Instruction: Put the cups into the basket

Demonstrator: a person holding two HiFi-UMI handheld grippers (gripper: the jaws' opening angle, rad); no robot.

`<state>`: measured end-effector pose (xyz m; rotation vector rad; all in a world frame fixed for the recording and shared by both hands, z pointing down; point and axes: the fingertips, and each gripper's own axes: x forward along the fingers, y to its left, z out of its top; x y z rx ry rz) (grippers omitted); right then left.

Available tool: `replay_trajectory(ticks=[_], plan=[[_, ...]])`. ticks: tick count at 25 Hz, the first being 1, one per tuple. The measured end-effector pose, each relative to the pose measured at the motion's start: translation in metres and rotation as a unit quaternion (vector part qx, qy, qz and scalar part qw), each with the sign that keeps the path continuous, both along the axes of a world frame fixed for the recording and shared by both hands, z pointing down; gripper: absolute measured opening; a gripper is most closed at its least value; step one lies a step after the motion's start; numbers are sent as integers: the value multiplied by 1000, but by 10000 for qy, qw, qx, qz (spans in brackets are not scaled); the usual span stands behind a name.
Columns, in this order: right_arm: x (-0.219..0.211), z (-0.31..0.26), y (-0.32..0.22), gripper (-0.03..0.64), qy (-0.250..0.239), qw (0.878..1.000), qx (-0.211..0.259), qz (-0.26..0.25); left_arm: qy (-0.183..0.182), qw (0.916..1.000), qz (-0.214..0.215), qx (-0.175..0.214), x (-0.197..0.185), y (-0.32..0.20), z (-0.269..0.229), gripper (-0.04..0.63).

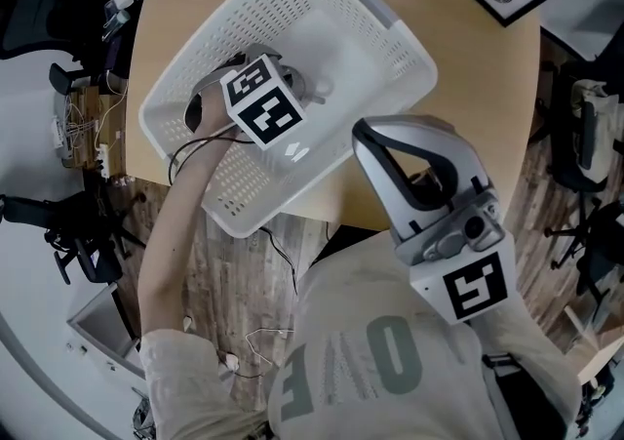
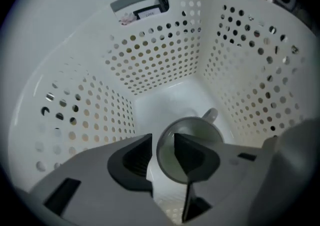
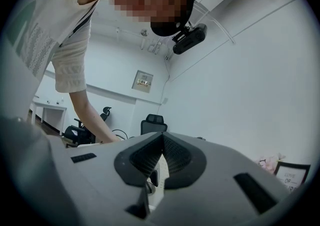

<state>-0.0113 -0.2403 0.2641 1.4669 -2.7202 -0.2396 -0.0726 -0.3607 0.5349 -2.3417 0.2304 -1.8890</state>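
One cup point(image 2: 167, 160) in the basket point(image 2: 165, 59).
My left fingers point(image 2: 132, 157) stand apart astride its nine-o'clock rim; my right fingers point(image 3: 177, 157), together and empty, hang at the basket's five o'clock.

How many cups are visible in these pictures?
1. The cup is in the basket, at the jaws of the left hand-held gripper. Others may be hidden under it.
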Motion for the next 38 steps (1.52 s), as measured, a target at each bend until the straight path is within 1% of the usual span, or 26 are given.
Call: replay_trajectory(ticks=[2, 4, 6, 7, 8, 9, 11, 12, 13, 14, 15, 17, 18, 20, 22, 23, 24, 25, 26, 29, 30, 32, 33, 35, 38], plan=[[-1, -3, 7, -2, -44, 10000, -22, -32, 161, 9998, -8, 124, 1, 4, -17, 144], [-2, -8, 14, -2, -81, 10000, -4, -32, 379, 9987, -29, 343, 2, 7, -40, 144], [-3, -11, 19, -2, -62, 10000, 51, 5, 760, 9951, -93, 632, 5, 9, -72, 143], [-3, -13, 21, -2, -59, 10000, 70, 32, 1032, 9913, -153, 797, 7, 10, -91, 141], [-4, -13, 23, -2, -66, 9999, 69, 60, 1347, 9856, -228, 996, 9, 12, -113, 115], [-5, -13, 24, -2, -70, 9999, 51, 84, 1683, 9774, -309, 1241, 11, 14, -136, 79], [-8, -14, 30, -2, -44, 9999, 25, 119, 2302, 9553, -436, 1803, 12, 20, -184, 29], [-9, -15, 32, -2, -24, 9999, 35, 131, 2549, 9432, -452, 2084, 11, 26, -207, 15], [-11, -17, 35, -2, -9, 9999, 56, 137, 2747, 9310, -436, 2364, 10, 33, -228, 15], [-13, -18, 38, -2, 1, 9999, 79, 136, 2911, 9179, -417, 2664, 9, 43, -248, 15], [-16, -20, 41, -2, 19, 9999, 102, 129, 3054, 9031, -429, 2988, 6, 53, -267, 15], [-21, -21, 47, -2, 96, 9998, 139, 101, 3266, 8718, -565, 3608, -3, 77, -303, 9], [-24, -21, 49, -2, 149, 9997, 151, 88, 3347, 8575, -681, 3847, -9, 90, -317, 9], [-31, -21, 55, -2, 266, 9995, 167, 70, 3629, 8300, -1004, 4115, -22, 118, -333, 9], [-39, -20, 62, -2, 412, 9990, 182, 55, 3996, 8036, -1276, 4223, -34, 144, -336, 9], [-43, -18, 66, -2, 493, 9986, 182, 43, 4146, 7923, -1364, 4263, -40, 155, -334, 9], [-46, -16, 69, -2, 565, 9982, 175, 27, 4249, 7838, -1432, 4296, -44, 164, -330, 9], [-50, -14, 72, -2, 626, 9979, 163, 7, 4297, 7789, -1496, 4316, -48, 173, -324, 9], [-53, -13, 75, -2, 680, 9976, 151, -18, 4297, 7775, -1568, 4316, -52, 179, -318, 9], [-64, -5, 84, -2, 884, 9960, 109, -111, 4207, 7808, -1758, 4272, -60, 194, -299, 9], [-67, -2, 86, -2, 958, 9953, 82, -113, 4200, 7802, -1783, 4278, -62, 198, -294, 9], [-70, 7, 91, -2, 1112, 9937, -12, -105, 4222, 7773, -1796, 4305, -64, 205, -286, 9], [-72, 12, 93, -2, 1190, 9928, -65, -117, 4208, 7776, -1787, 4317, -64, 208, -282, 9], [-76, 19, 98, -2, 1327, 9909, -123, -159, 4128, 7819, -1759, 4328, -66, 213, -276, 9], [-81, 22, 103, -2, 1463, 9889, -107, -219, 4142, 7809, -1757, 4333, -68, 218, -274, 9]])
